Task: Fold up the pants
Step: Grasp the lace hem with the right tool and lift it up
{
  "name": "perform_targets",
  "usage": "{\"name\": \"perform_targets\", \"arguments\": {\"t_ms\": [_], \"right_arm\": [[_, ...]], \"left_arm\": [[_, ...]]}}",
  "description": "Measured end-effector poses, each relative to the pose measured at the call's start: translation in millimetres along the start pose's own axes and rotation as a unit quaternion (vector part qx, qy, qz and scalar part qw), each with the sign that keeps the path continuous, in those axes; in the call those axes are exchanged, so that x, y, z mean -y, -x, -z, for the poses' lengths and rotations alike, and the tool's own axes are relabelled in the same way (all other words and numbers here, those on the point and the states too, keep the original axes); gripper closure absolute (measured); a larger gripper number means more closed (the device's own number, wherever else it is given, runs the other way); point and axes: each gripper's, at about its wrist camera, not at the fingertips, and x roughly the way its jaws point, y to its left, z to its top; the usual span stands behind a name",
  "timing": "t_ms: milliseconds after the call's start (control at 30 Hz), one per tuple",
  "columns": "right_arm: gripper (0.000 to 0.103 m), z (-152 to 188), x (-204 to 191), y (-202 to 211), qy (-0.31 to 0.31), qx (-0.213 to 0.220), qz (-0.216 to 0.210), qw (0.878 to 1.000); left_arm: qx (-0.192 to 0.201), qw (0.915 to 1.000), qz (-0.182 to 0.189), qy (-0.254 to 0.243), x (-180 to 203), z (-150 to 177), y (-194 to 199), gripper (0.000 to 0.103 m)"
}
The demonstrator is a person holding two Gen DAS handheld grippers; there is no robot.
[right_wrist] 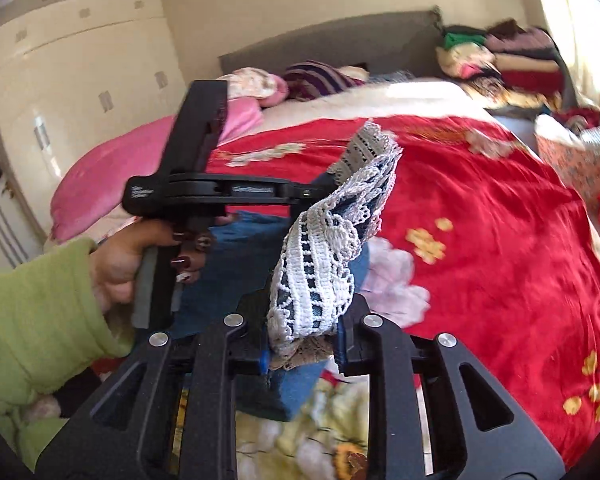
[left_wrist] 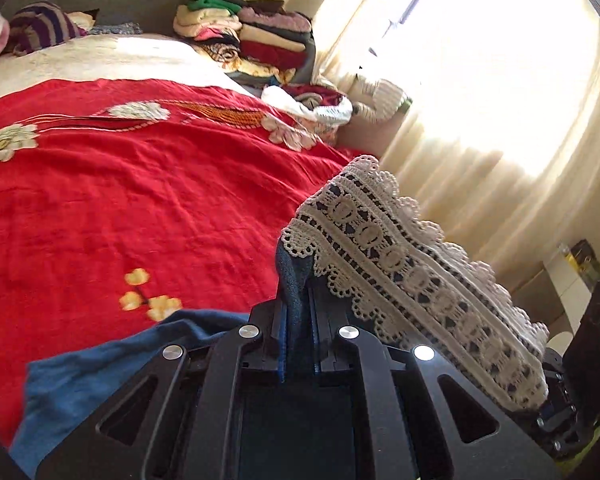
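Both grippers, left gripper and right gripper, clamp the pants' lace hem; they should lift evenly, keeping it taut.

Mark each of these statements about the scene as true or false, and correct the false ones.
1. The left gripper is shut on the pants. True.
2. The pants have a white lace trim. True.
3. The bedspread is green. False: it is red with flower embroidery.
4. The right gripper is empty. False: its fingers clamp the lace-trimmed pants.
5. The sleeve of the person is light green. True.
6. The pile of folded clothes lies on the floor. False: it sits at the head of the bed.
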Motion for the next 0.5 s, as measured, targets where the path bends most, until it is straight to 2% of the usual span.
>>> {"name": "perform_targets", "arguments": {"t_ms": [67,133,200,233,333,400,433,500], "right_arm": [[0.087,-0.3,-23.7,-3.8,0.034,-0.007,-0.013,0.999],[0.087,3.8,-45.4,-12.4,0.060,-0.022,-0.022,0.998],[0.087,10.0,-62.2,-25.5,0.077,-0.044,-0.031,0.996],[0.087,14.5,-72.0,-33.8,0.088,-0.060,-0.036,0.994],[0.087,28.1,-99.7,-52.9,0.132,-0.090,-0.038,0.986],[0.087,35.4,-118.4,-62.2,0.168,-0.101,-0.024,0.980],[0.087,38.1,-125.2,-64.2,0.182,-0.103,-0.016,0.978],[0.087,41.2,-138.2,-70.4,0.215,-0.103,0.001,0.971]], "left_arm": [[0.014,0.9996,-0.010,0.021,-12.2,5.3,15.4,0.090],[0.030,0.9981,-0.029,0.045,-24.8,11.2,30.0,0.077],[0.050,0.9951,-0.031,0.079,-42.6,18.1,50.7,0.074],[0.059,0.9922,-0.040,0.102,-52.4,22.8,63.8,0.069],[0.070,0.9829,-0.064,0.158,-77.1,34.5,96.1,0.066],[0.079,0.9774,-0.058,0.187,-89.4,43.0,114.0,0.064],[0.085,0.9732,-0.056,0.206,-97.2,51.3,125.5,0.055],[0.090,0.9692,-0.049,0.224,-105.1,62.9,140.5,0.042]]}}
